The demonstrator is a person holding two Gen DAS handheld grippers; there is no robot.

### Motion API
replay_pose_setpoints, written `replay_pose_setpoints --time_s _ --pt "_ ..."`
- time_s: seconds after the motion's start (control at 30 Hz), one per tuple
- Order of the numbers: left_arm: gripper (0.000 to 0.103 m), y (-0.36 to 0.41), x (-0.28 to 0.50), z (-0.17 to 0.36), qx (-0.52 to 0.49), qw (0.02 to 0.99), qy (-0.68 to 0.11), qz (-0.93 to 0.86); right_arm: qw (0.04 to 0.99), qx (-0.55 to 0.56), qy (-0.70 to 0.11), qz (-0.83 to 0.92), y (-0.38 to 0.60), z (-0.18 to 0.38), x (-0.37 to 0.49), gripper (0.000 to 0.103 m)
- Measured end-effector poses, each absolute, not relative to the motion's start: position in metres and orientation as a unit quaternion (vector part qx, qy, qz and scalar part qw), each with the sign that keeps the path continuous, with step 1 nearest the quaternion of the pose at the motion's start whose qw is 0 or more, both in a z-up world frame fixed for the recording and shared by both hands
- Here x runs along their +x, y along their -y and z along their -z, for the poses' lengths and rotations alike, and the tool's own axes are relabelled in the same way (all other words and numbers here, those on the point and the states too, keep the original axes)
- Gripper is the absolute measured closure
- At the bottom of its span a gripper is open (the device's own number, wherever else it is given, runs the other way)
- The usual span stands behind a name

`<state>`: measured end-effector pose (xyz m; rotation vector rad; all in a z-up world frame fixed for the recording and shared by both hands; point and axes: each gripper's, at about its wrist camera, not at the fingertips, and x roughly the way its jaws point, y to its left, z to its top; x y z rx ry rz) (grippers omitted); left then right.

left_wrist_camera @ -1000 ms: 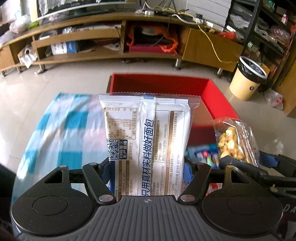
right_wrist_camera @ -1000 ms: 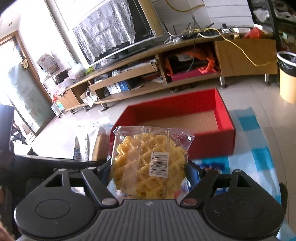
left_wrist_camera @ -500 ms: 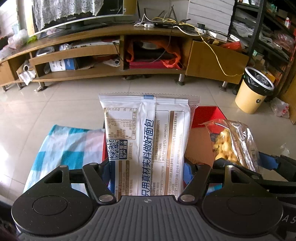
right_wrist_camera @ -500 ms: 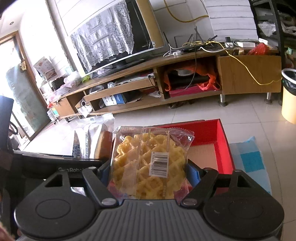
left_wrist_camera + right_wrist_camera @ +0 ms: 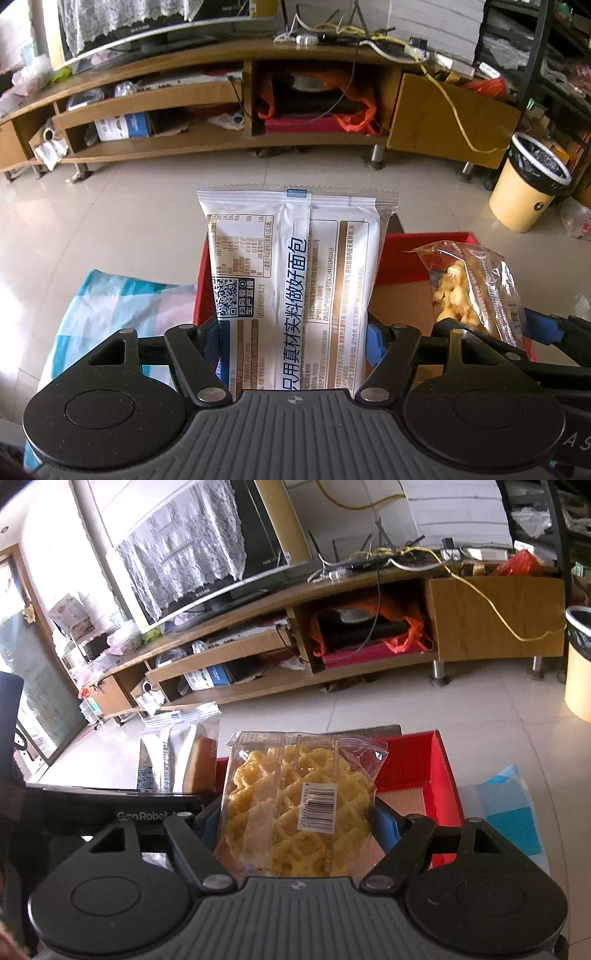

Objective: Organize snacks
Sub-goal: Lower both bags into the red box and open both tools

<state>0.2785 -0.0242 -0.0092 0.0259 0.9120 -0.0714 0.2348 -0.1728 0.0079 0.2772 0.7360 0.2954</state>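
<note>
A white bread packet (image 5: 291,291) with blue print is held upright over the red box (image 5: 421,254). A clear waffle bag (image 5: 295,805), barcode facing, is held upright beside it.

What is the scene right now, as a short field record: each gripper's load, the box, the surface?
left gripper: jaws shut on white bread packet, held upright
right gripper: jaws shut on clear waffle bag, held upright
red box: open, cardboard floor visible, directly behind both packets
blue checked cloth: under the box
yellow bin: on the floor, far right
</note>
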Motion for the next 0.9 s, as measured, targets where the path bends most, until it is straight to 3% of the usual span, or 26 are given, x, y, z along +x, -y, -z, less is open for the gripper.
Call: replay_pose_setpoints --time_s 0.47,0.9 --pt "0.023 0.020 0.293 0.052 0.033 0.880 -0.474 0.013 0.888 0.113 -0.424 -0.139 0.169 0.040 0.265 0.025" --pt "0.017 0.016 0.272 0.033 0.026 0.893 -0.450 0.000 0.907 0.060 -0.395 -0.135 0.165 0.011 0.239 0.021"
